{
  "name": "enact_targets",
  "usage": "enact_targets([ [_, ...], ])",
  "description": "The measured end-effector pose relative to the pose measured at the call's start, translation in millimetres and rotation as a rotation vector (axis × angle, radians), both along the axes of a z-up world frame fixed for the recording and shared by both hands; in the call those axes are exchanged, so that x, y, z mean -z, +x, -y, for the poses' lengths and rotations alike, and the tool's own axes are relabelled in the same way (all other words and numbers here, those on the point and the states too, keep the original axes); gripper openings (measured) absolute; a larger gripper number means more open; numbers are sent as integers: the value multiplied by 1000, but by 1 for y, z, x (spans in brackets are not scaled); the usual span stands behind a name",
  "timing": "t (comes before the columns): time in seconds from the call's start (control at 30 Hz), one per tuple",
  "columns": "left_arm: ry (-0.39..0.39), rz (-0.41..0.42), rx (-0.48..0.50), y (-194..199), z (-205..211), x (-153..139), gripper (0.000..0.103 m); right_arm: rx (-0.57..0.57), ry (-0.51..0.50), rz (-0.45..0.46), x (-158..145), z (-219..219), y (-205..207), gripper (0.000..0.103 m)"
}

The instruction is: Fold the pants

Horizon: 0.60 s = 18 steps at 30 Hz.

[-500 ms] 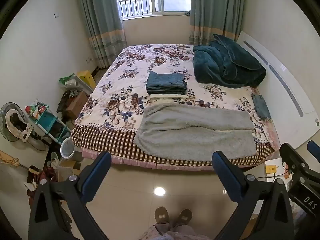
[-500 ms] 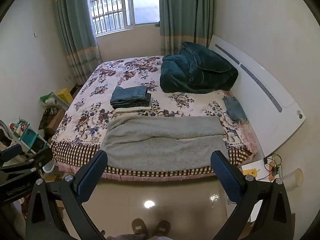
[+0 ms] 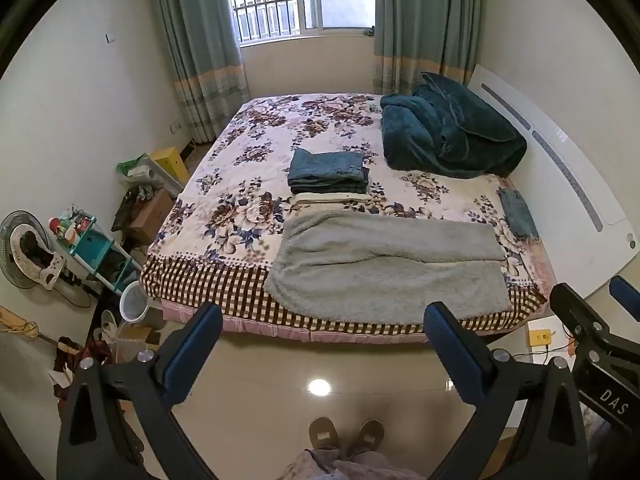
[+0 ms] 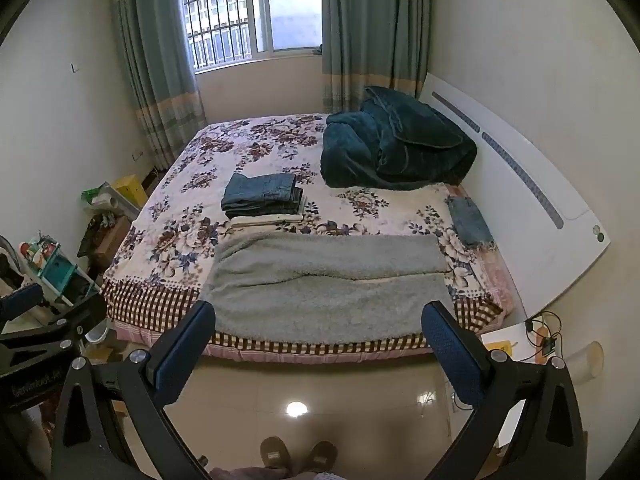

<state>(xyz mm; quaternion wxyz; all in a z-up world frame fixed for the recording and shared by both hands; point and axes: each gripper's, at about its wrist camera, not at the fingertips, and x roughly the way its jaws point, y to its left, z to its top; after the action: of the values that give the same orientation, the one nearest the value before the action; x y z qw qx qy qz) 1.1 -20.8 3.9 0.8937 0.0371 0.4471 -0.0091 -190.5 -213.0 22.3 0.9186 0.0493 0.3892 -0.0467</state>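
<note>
The grey fleece pants lie spread flat along the near edge of the bed, waist toward the left and the two legs running side by side to the right, with a narrow gap between them. Just behind the pants sits a stack of folded jeans on a folded cream garment, and farther back on the right a dark teal blanket is heaped against the white headboard. The left gripper hangs over the tiled floor short of the bed, its jaws spread wide with nothing between them; the right gripper is likewise released and empty, clear of the pants. The person's slippers show below, toes toward the bed.
</note>
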Motion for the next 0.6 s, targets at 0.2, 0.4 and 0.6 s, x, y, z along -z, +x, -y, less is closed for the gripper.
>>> enact_targets([
  [0.2,-2,5,8,-4,-6,0,103,-2,3,-4,0,3,1,103],
  [0.4,-8,10,4,-7,-7,-5,103,-8,8,-4,-4,1,0,103],
  [0.6,-13,10,7,-8,-9,-4,103,-9,4,-2,-3,1,-5,103],
])
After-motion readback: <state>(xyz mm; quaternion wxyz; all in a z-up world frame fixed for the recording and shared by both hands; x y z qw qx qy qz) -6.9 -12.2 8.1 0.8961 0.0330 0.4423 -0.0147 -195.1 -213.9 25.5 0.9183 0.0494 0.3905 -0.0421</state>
